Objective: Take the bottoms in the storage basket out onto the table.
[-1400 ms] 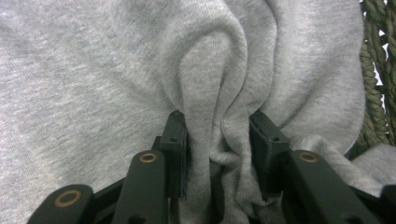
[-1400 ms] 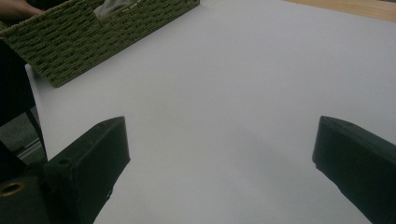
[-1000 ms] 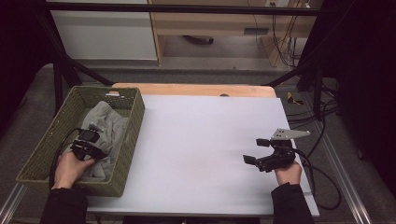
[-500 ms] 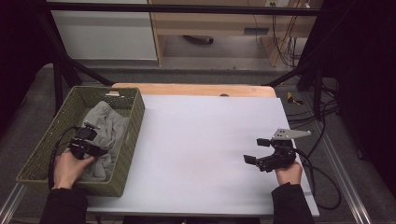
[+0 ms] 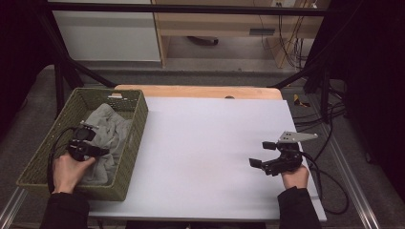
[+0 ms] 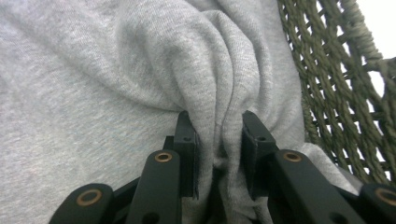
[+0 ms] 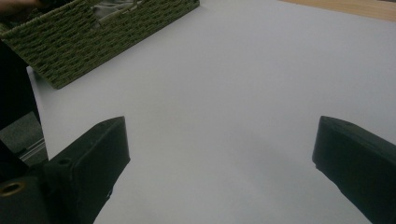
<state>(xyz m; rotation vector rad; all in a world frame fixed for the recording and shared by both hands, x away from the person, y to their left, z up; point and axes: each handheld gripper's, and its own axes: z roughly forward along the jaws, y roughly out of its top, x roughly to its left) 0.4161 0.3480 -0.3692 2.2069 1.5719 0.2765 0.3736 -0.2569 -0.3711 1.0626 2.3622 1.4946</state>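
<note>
Left gripper, inside the green woven basket, now has its jaws pinched on a raised fold of grey cloth, having pushed deeper over the last second; lifting out looks ready. Right gripper, well apart from the basket, stays spread wide over the white tabletop.

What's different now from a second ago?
Very little. The left gripper has edged slightly further into the green basket, its jaws now around a fold of the grey cloth. The right gripper stays open over the white table, and the basket has not moved.
</note>
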